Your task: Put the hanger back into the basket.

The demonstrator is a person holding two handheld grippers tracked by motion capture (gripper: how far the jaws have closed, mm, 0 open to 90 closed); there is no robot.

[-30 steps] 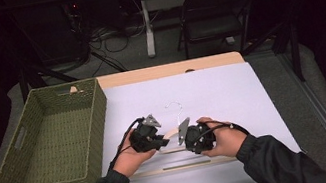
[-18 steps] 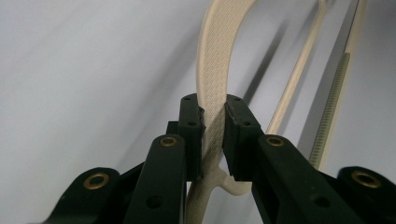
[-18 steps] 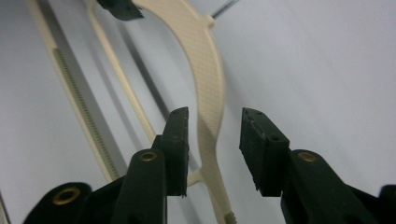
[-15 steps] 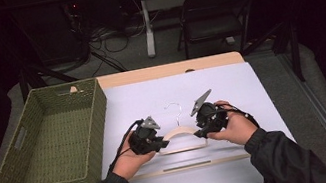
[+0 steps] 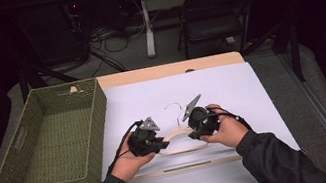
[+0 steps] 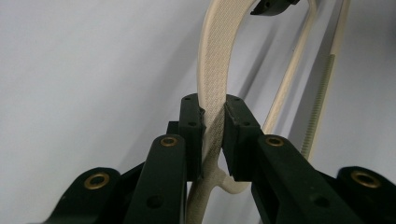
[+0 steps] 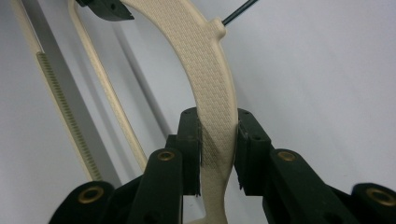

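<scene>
Two grippers: my left gripper pinches the hanger's left arm; my right gripper has just been closing and clamps its right arm.
Hanger: between my hands, long side running left to right on the white table.
Far: green basket, left of it.

Cream woven-texture hanger; olive-green wicker basket; white table cover.
</scene>
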